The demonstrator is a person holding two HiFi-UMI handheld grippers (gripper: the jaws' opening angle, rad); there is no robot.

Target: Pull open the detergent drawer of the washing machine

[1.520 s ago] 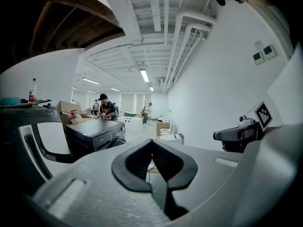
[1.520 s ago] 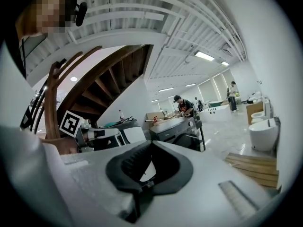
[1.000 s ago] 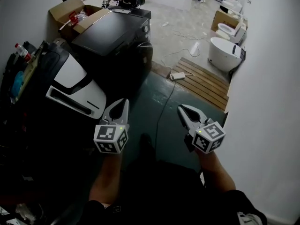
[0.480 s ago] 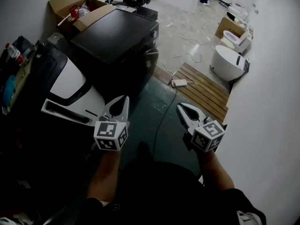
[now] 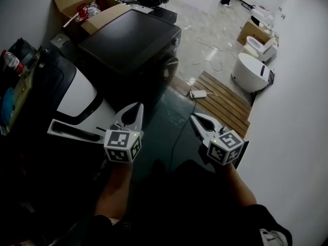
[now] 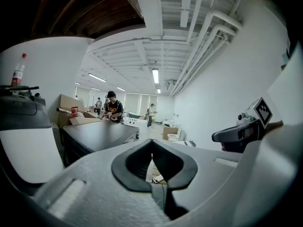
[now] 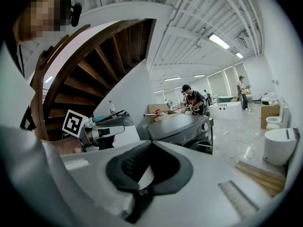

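Both of my grippers hang in the air in front of me, well apart from the washing machine [image 5: 128,37] and touching nothing. The left gripper [image 5: 137,106] has its jaws closed, the tips meeting with nothing between them; its own view shows only open room through the gap behind the tips. The right gripper [image 5: 193,118] reads the same way, jaws together and empty. They sit side by side, each pointing ahead and slightly down, over the dark green floor [image 5: 169,117]. The washing machine is a dark, flat-topped box ahead and to my left, its round door [image 5: 170,69] facing the open floor. Its front is steeply foreshortened from above and small and dim in the right gripper view, so I cannot pick out the detergent drawer on it. Just left of the left gripper stands a black and white appliance [image 5: 77,94], nearer to me than the washer. Behind the washer sits an open cardboard box [image 5: 77,1]. To the right of the machine lies a wooden slatted platform [image 5: 223,99] with a white power strip [image 5: 197,94] at its edge, and past it a white toilet [image 5: 251,70] against the wall.
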